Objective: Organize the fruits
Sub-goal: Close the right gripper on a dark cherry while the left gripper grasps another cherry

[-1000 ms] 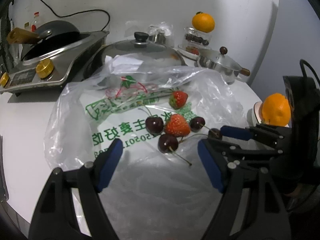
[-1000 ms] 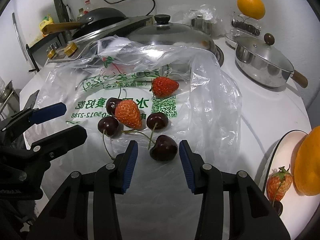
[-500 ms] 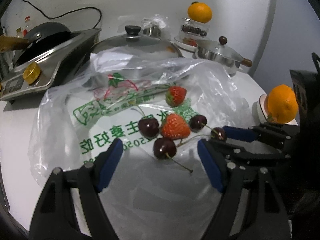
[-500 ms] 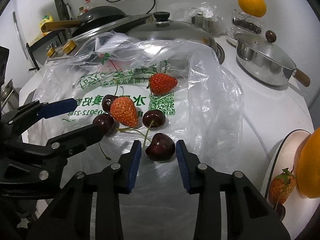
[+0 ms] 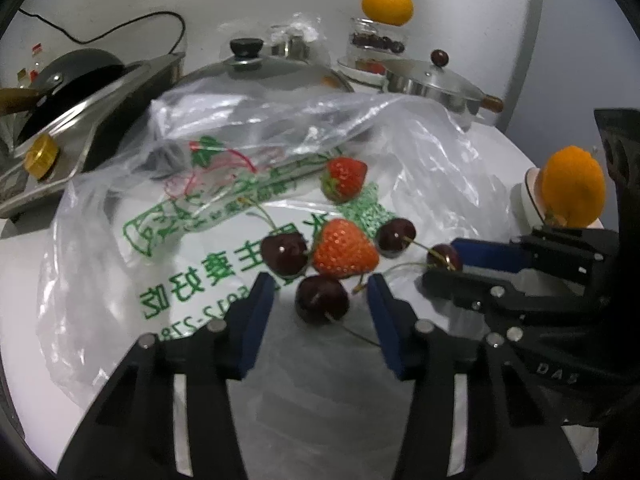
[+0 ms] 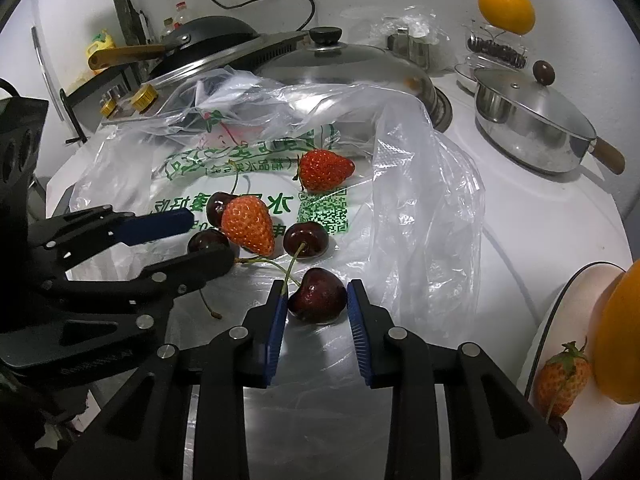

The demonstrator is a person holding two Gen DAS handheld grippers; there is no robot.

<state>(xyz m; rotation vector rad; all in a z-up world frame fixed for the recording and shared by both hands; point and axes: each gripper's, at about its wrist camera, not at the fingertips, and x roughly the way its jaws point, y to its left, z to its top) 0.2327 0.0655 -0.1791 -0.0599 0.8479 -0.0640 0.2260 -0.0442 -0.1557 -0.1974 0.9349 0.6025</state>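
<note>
I have both grippers low over the plastic bag, which is spread flat so the loose fruit sits exposed.

Right gripper: jaws parted, bracketing the nearest cherry. The pads sit just beside its flanks; whether they already touch it I cannot tell from this angle.

Left gripper: released, straddling another cherry with clear gaps either side, so each tool has its own target.

The remaining fruit lies at twelve o'clock from the right tool: two strawberries and further cherries.

The plate at three o'clock already holds a strawberry and an orange; I judge it the destination.
</note>
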